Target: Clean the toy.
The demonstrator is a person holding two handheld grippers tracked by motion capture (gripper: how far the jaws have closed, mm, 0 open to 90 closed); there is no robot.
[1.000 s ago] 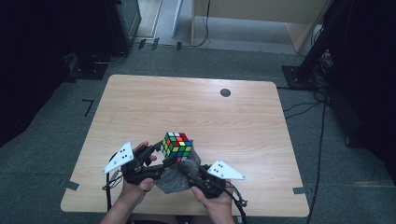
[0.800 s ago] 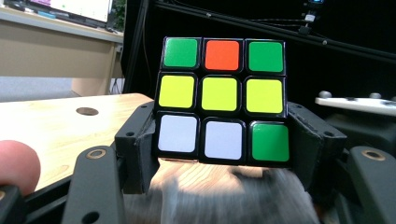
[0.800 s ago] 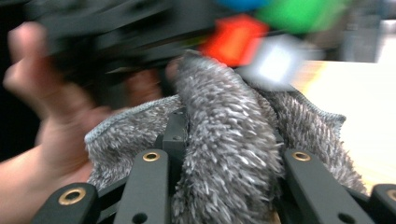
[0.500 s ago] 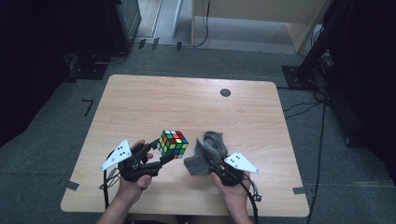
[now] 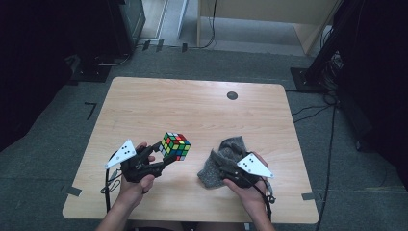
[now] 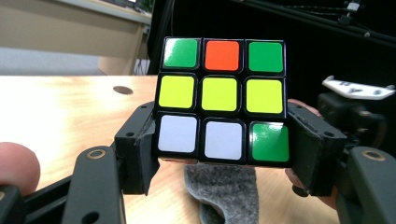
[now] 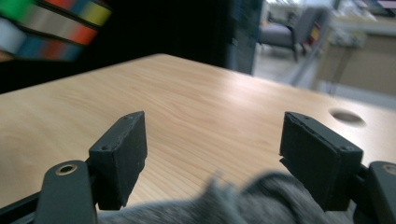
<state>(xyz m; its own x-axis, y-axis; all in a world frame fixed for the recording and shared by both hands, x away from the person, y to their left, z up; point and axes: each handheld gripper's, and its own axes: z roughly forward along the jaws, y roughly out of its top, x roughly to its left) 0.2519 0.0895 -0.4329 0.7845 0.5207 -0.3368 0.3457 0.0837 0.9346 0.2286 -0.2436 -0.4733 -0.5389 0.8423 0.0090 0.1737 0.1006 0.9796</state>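
Holding the multicoloured plastic puzzle cube (image 6: 222, 100) between the two black jaws of the left gripper (image 5: 159, 156), I judge it light, stiff and a little slippery on its glossy stickers, so the flat opposite faces are the right place to pinch it. In the left gripper view the jaws press on its left and right sides, at the lowest row of squares. The cube is lifted above the light wooden table (image 5: 192, 106), near the front edge, at the left of the middle.

The grey felt cloth (image 5: 222, 159) is soft and light. I think it will fold and slide, so a bunched edge is better to take. It lies crumpled on the table under the right gripper (image 5: 217, 161). Its jaws have just been opening; they stand spread now, with the cloth low between them and not pinched. My left hand (image 5: 132, 185) keeps its gripper pointing forward and a bit to the right; my right hand (image 5: 250, 192) points its gripper forward and to the left, low over the cloth.
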